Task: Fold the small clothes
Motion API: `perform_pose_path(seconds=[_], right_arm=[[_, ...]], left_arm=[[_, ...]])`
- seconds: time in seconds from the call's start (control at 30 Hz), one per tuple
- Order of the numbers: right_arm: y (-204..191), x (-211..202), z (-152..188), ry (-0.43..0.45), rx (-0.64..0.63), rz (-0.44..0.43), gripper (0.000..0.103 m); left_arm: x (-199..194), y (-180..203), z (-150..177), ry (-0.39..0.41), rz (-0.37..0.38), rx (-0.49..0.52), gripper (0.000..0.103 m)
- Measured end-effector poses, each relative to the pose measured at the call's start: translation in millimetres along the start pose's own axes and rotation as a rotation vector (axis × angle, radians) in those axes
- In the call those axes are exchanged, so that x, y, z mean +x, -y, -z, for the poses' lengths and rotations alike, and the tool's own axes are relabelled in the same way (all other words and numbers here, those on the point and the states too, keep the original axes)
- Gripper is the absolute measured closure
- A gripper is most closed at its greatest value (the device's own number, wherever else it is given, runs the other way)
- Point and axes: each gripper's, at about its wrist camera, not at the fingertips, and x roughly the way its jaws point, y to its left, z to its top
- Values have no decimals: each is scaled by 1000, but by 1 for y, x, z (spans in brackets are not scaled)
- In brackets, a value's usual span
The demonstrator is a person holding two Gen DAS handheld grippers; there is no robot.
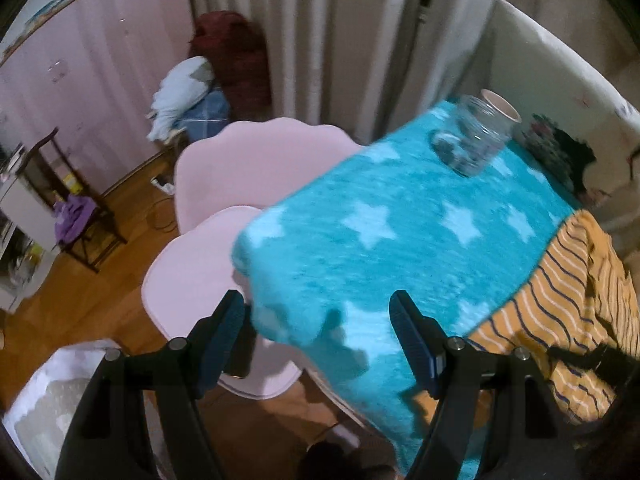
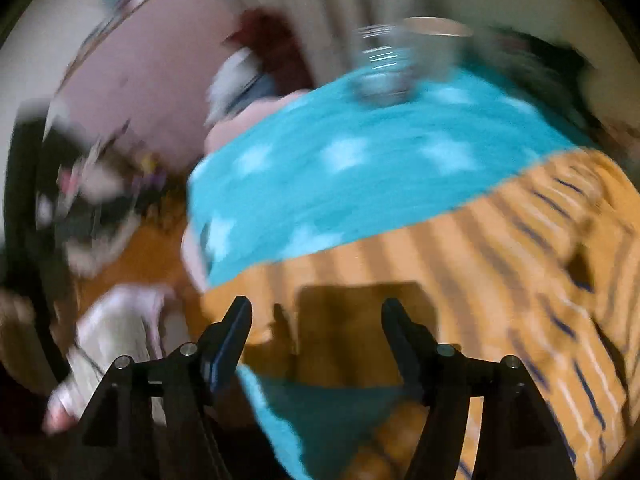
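One garment is all that shows: an orange striped garment [image 2: 500, 248] spread over the right part of a table covered by a teal blanket [image 1: 400, 248] with pale stars. Going by the left wrist view, the garment lies ahead and to the right of the left tongs [image 1: 320, 336], well clear of their tips; what sits under and between those tips is only blanket and, past the table edge, a pink chair [image 1: 248, 168]. In the right wrist view the garment fills the ground ahead of the right tongs [image 2: 316, 332] and to their right, with a smooth orange panel directly between the tips.

Both pairs of tongs stand wide, with nothing gripped in either. The right view is heavily smeared, so the cloth's edges there are hard to read.

As for progress, the garment looks partly dealt with at best. Its near edge against the blanket runs fairly straight, and the panel between the right tips looks flat, which could be a folded-over layer. Further right, though, the cloth is rumpled, with dark creases and a loose flap, so I would judge the fold unfinished. Whether sleeves are already tucked in cannot be told.

Left to do, by this reading: smooth the right side, bring it over, and finish to a compact stack.

A glass jar [image 1: 476, 140] stands at the far end of the blanket, well beyond both tongs.
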Motion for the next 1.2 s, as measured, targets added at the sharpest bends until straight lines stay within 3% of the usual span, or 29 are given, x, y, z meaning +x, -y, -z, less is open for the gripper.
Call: perform_pose_path(seconds=[0.13,0.27,0.33,0.37,0.4,0.43,0.6,0.73,0.87,0.97,1.03,1.2], right_arm=[[-47,39,9,-70,-178,24,30],[-61,70,9,-92,-213,56,31],[-58,82,3,-109,-195,93,67],[-55,83,1,-94,-183,110,77],[-46,81,-5,-92,-132,85,95],[-40,76,-10,-85,-88,70,97],[1,19,-28,61,96,51,98],[50,-55,-26,231,257,88,98],[135,-144,12,403,499,219,98],[193,-189,53,456,676,307,98],[235,-213,99,466,815,376,98],[294,-240,180,414,975,563,102]], left_arm=[[0,-20,2,-2,-22,-49,29],[1,-30,3,-10,-19,-74,29],[1,-31,3,-8,-16,-72,29],[2,-31,3,-7,-13,-69,29],[2,-29,1,-6,-9,-64,29],[3,-27,-1,-5,-3,-56,29],[11,0,-16,0,50,-15,29],[12,42,-23,5,120,65,29],[7,84,-20,8,184,159,29],[3,109,-15,7,213,218,29],[0,127,-10,7,224,269,29],[-11,164,-4,31,234,359,29]])
